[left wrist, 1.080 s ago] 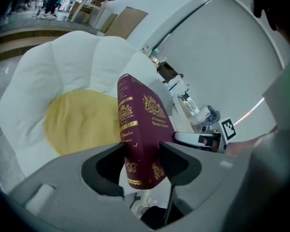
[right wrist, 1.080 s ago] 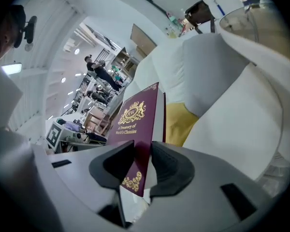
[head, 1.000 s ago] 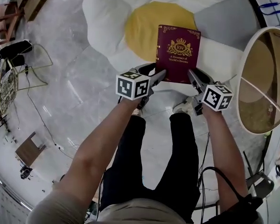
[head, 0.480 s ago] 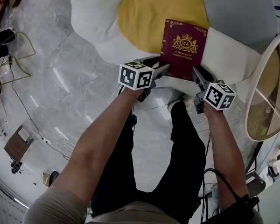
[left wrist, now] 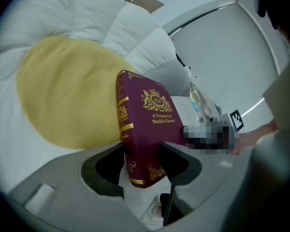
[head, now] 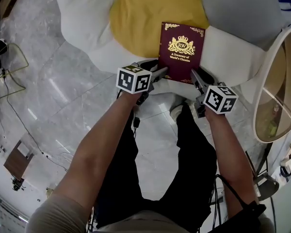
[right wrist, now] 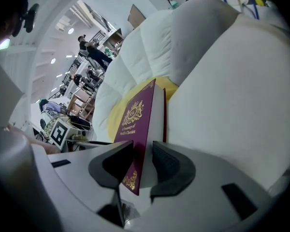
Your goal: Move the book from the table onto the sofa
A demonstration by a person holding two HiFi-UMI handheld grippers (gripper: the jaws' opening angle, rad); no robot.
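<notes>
A maroon hardback book (head: 181,52) with gold print is held flat over the flower-shaped sofa (head: 87,38), above the edge of its yellow centre cushion (head: 140,13) and a white petal. My left gripper (head: 161,73) is shut on the book's near left corner by the spine (left wrist: 124,124). At the near right corner my right gripper (head: 196,78) is shut on the book (right wrist: 135,124) as well. In the left gripper view the book (left wrist: 147,129) stands between the jaws over the yellow cushion (left wrist: 63,95).
A round side table (head: 279,86) with a white rim stands at the right, close to my right gripper. A grey petal (head: 242,6) lies at the upper right. Marble floor (head: 63,106) spreads to the left, with cables and small furniture at the far left. The person's legs are below.
Both grippers have carried the book forward and lower over the sofa. The yellow cushion and white petals now fill more of both gripper views.
</notes>
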